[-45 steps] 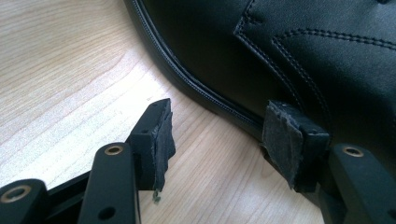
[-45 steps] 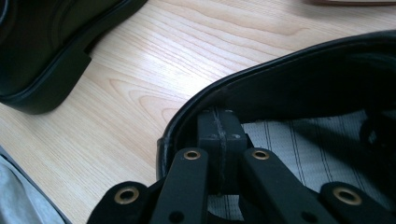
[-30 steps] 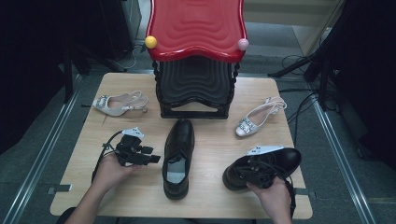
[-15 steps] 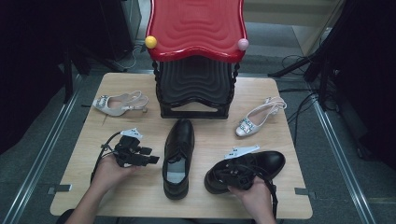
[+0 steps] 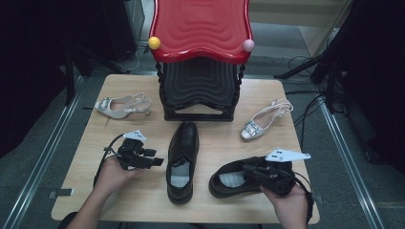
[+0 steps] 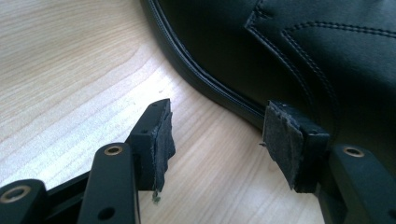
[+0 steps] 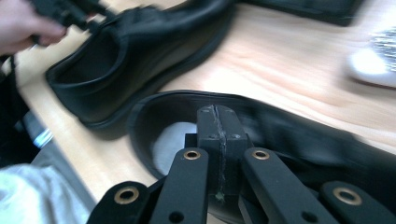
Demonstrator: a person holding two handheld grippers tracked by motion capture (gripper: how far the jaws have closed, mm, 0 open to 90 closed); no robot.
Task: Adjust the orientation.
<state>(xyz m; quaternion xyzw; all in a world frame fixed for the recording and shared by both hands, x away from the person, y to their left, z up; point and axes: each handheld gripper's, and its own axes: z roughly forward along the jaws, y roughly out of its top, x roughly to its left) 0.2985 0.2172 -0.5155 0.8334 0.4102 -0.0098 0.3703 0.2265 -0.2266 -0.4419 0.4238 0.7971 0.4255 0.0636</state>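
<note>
While the left gripper (image 5: pixel 152 161) waits at the side of the centre black shoe (image 5: pixel 182 160), the right gripper (image 5: pixel 260 171) has dragged the second black shoe (image 5: pixel 239 177) inward along the near edge of the tabletop (image 5: pixel 143 83). A second ago that shoe lay by the near right corner with its toe toward the right edge; now it sits closer to its mate, heel opening turned toward it, though the two are still apart and not parallel. As a judgement, the pair is being brought together, and the second shoe needs more turning to line up. In the right gripper view the fingers (image 7: pixel 218 126) look pressed together at the shoe's collar; whether the leather is pinched between them cannot be told. The right hand (image 5: pixel 286 207) comes in from the near edge, gripper pointing left across the tabletop. The left hand (image 5: pixel 112 174) holds its gripper level, fingers (image 6: pixel 159 135) spread wide with nothing between them, one beside the centre shoe's welt. Two pale heeled sandals (image 5: pixel 123 105) lie near the far corners beside the red-topped stool (image 5: pixel 200 28).
</note>
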